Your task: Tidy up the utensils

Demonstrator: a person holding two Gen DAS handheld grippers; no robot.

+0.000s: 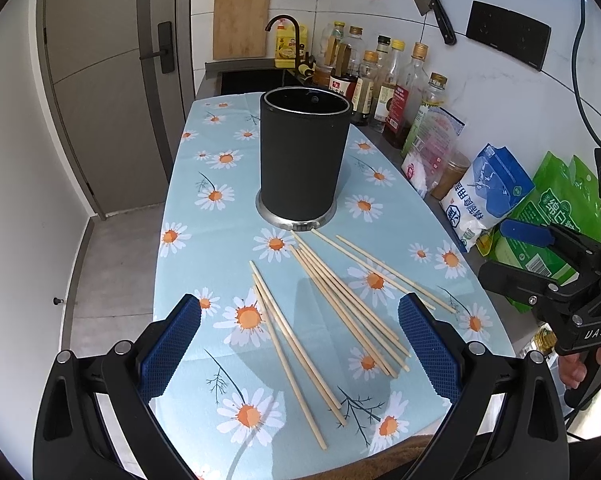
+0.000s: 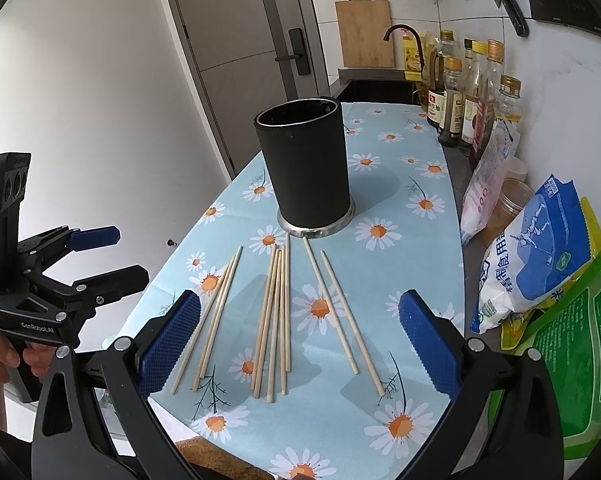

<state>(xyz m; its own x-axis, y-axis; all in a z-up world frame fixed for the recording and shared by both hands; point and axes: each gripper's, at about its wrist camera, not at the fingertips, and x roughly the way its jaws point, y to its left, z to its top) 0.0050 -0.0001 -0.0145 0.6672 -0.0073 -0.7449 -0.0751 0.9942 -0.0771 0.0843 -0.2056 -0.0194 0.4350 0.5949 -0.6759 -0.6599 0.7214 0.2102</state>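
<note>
Several pale wooden chopsticks [image 1: 340, 304] lie loose in three small groups on a blue daisy-print cloth [image 1: 204, 248]. Just beyond them stands an upright, empty black cylindrical holder [image 1: 303, 156] on a metal base. My left gripper [image 1: 299, 302] hovers open over the near ends of the chopsticks and holds nothing. My right gripper [image 1: 496, 252] is off to the right of the pile, open. In the right wrist view the chopsticks [image 2: 276, 312] lie ahead between the open fingers of the right gripper [image 2: 300, 300], the holder [image 2: 306, 168] stands behind, and the left gripper [image 2: 130, 254] is at the left.
Oil and sauce bottles [image 1: 384, 88] line the wall on the right. A blue-white salt bag [image 1: 488, 192] and green bags [image 1: 556, 216] sit close to the cloth's right edge. A dark sink [image 1: 252, 76] with a faucet lies behind. The counter's left edge drops to the floor.
</note>
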